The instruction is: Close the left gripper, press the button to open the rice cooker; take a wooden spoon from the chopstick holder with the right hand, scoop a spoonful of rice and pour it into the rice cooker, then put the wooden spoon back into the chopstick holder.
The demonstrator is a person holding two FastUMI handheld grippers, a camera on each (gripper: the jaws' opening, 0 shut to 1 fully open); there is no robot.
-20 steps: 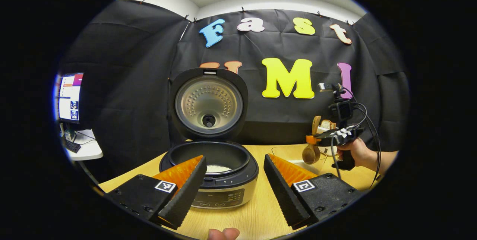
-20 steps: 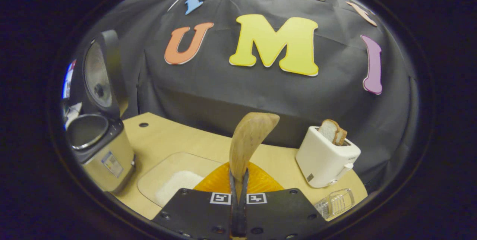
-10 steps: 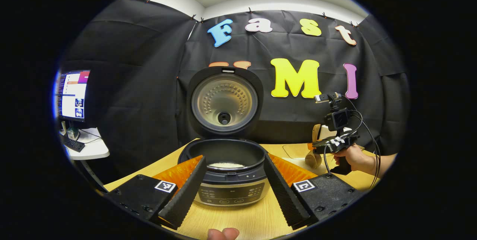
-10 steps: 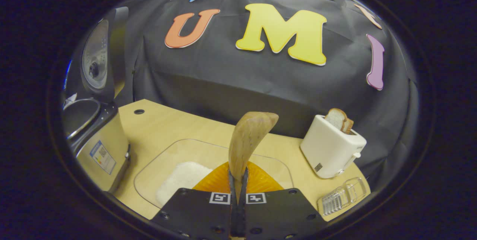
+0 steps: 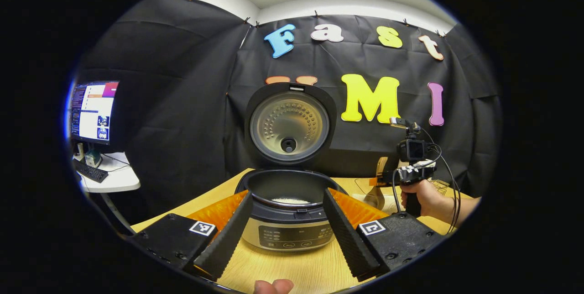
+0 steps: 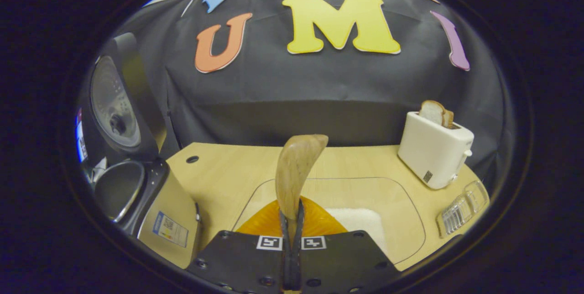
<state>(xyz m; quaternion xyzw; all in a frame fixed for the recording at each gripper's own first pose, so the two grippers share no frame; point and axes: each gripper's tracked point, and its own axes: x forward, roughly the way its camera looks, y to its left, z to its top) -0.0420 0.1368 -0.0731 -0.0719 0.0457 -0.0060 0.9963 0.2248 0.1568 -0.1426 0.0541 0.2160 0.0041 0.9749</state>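
Your right gripper (image 6: 292, 221) is clamped on the wooden spoon (image 6: 295, 173), bowl up above the rice tray (image 6: 365, 184). Tilt it while moving and grains could spill on the worktop (image 6: 228, 170). Left gripper (image 5: 288, 223), fingers apart, faces the open rice cooker (image 5: 292, 221).

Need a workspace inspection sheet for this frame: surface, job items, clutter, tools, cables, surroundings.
Surface: light wooden table, a hole near its far edge.
Job's things: rice cooker lid up, some rice in the pot; wooden spoon upright; clear tray holding rice; clear holder at the table's right edge.
Clutter: white toaster with bread in its slot.
Grippers: left tool open, fingers either side of the cooker; right tool shut on the spoon handle.
Cables: black cables looping off the right tool.
Surroundings: lit monitor and keyboard on a side desk.
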